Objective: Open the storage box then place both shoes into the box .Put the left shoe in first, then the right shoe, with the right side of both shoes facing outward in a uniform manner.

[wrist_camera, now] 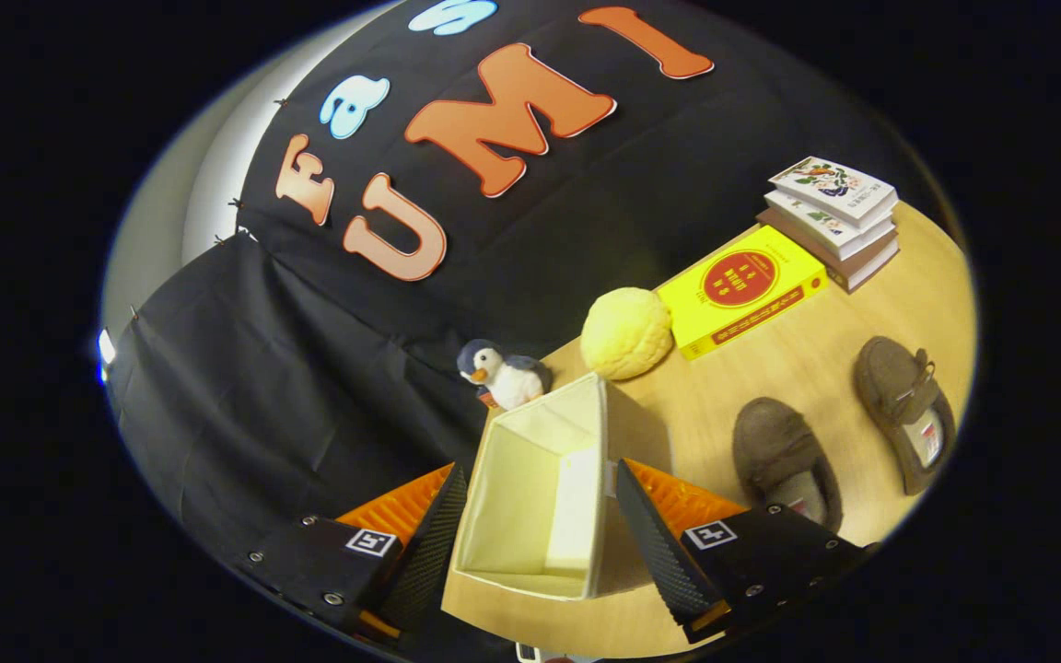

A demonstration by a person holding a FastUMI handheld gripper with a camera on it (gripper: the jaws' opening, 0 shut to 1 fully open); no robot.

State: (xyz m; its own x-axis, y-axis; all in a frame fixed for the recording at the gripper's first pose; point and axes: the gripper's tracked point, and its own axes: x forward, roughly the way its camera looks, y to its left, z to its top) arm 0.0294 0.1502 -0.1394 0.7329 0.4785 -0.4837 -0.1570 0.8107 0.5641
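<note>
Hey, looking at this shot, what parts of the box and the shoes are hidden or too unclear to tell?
- Storage box, gripper view: already open between the spread fingers; its outer sides are hidden by its own walls.
- Nearer shoe: heel end covered by one finger.
- Farther shoe: insole label too small to read.
- Which shoe is left or right: unclear under fisheye distortion.

Dim, warm light; fisheye-warped edges

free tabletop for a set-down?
Bare wood between the storage box and the two shoes, and between shoes and yellow book. Crowded at the back: bun-shaped cushion, penguin toy, book stack. Tongs open, box between them.
</note>
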